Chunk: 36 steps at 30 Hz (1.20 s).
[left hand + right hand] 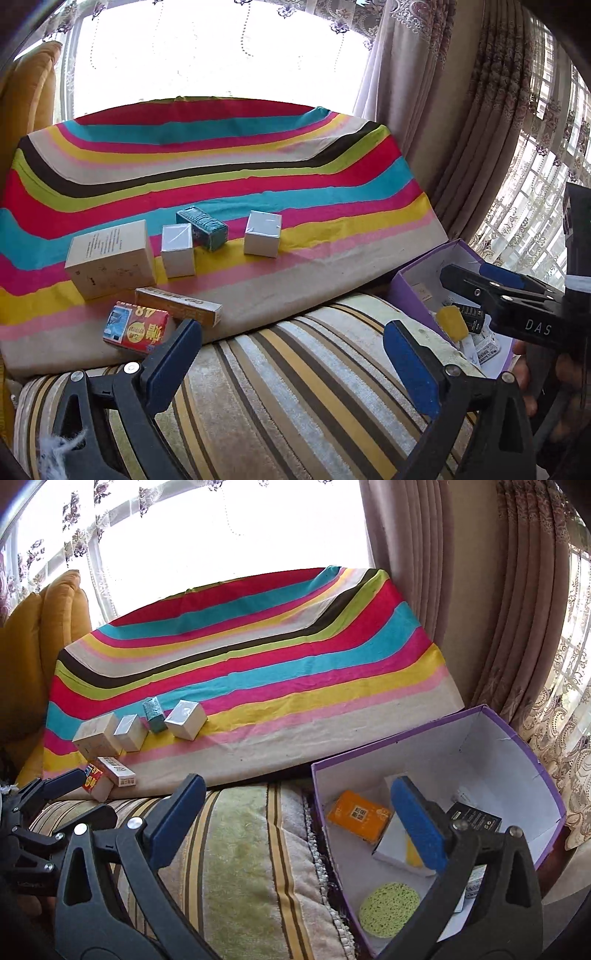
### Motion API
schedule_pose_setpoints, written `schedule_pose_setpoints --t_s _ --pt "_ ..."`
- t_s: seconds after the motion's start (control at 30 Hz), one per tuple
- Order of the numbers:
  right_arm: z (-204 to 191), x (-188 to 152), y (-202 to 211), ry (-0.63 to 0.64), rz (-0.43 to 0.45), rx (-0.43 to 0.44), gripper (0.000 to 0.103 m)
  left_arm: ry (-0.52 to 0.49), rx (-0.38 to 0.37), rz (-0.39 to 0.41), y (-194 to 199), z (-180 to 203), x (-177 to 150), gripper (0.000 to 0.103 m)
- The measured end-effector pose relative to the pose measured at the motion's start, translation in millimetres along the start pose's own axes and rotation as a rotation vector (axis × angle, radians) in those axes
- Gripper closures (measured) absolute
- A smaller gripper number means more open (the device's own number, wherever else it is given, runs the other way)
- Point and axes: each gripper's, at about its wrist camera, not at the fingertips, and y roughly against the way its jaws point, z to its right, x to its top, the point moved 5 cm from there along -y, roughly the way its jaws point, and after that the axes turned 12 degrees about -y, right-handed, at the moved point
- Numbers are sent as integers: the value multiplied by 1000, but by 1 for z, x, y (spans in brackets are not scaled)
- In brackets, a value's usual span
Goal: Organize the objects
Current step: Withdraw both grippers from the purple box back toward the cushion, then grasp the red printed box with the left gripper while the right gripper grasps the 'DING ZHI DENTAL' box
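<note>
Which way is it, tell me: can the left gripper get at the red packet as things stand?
Probably yes: the left gripper is open and empty, the red packet lies just beyond its left fingertip, nothing between.

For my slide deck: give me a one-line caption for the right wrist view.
Open right gripper hovers by a purple box holding an orange packet and green sponge.

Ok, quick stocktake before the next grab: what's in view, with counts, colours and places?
Silver-topped boxes: 2, white, on striped cloth.
Teal box: 1, between them.
Beige box: 1, cloth's left.
Red pack: 1, cloth's front edge.
Gold box: 1, beside red pack.
Purple bin: 1, right, on cushion.
Orange box: 1, in bin.
Green sponge: 1, round, in bin.
Left gripper: open.
Right gripper: open.
</note>
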Motion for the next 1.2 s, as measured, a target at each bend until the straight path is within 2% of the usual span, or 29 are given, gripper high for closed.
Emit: schedule_pose_setpoints --t_s 0.2,0.37,0.7,0.87,1.0,1.13,1.17,1.2 --pt "-47 -15 -20 52 -81 85 2 71 68 -49 17 -45 -24 3" --pt "-81 -22 -31 106 -120 132 2 95 88 -91 21 -72 -34 4" --pt "-131 -32 -61 207 -214 218 2 101 100 -199 -4 -106 -38 4" --pt "-145 -36 -76 201 -260 237 2 66 79 -258 -27 -108 -35 4" --pt "-156 -41 -86 213 -290 239 2 58 65 -287 -41 -114 -34 9" --pt "-161 -50 -100 254 -354 190 2 70 42 -312 -52 -119 -36 24" --pt "-162 -53 -104 266 -377 178 2 64 43 -312 -53 -119 -36 25" --pt "-164 -55 -107 278 -389 173 2 59 40 -307 -53 -119 -36 30"
